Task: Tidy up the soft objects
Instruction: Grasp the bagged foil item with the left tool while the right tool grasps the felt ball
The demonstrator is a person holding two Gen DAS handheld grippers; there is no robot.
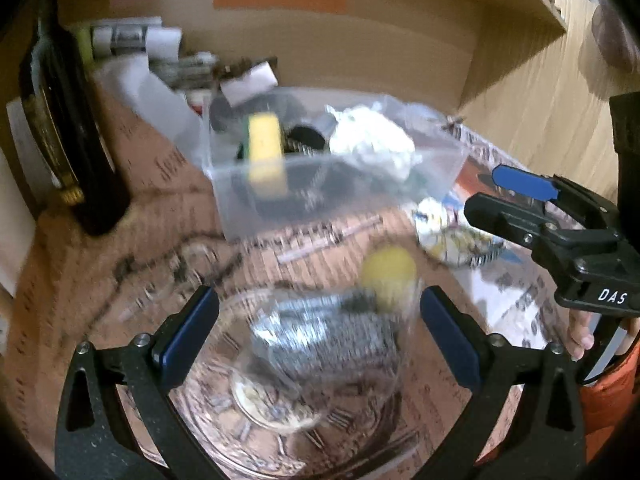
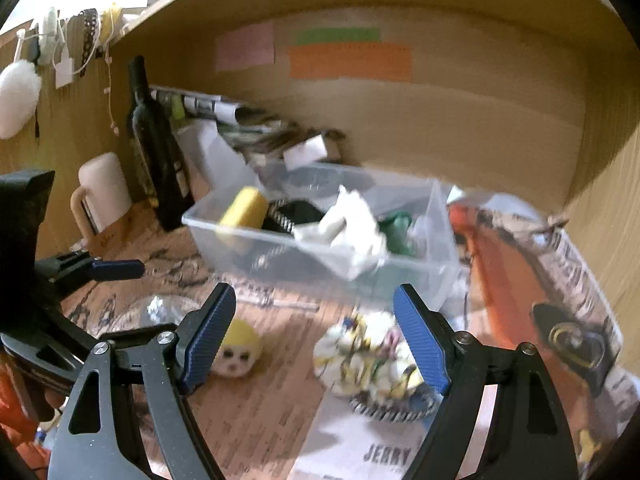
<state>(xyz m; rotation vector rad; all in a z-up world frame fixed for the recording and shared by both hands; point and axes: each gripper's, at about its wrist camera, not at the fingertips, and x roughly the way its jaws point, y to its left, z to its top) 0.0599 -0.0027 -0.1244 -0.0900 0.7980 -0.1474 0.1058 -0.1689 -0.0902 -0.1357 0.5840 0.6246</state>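
Note:
A clear plastic bin [image 1: 240,200] [image 2: 436,248] stands on the desk with a yellow sponge [image 1: 264,138] [image 2: 244,208], a crumpled white cloth [image 1: 372,140] [image 2: 352,220] and dark items inside. A small yellow-haired doll head [image 2: 238,348] [image 1: 388,270] lies in front of it. A patterned soft sock bundle [image 2: 372,356] [image 1: 448,236] lies to its right. My left gripper [image 1: 320,340] is open over a glass bowl [image 1: 280,420] that holds a crumpled foil-like wad [image 1: 320,344]. My right gripper [image 2: 316,336] is open, just above the bundle and doll head.
A dark wine bottle [image 2: 156,152] [image 1: 68,128] and a cream mug [image 2: 102,192] stand at the left. Papers and clutter [image 2: 248,128] pile behind the bin. An orange magazine [image 2: 520,272] lies at the right. Wooden walls enclose the desk.

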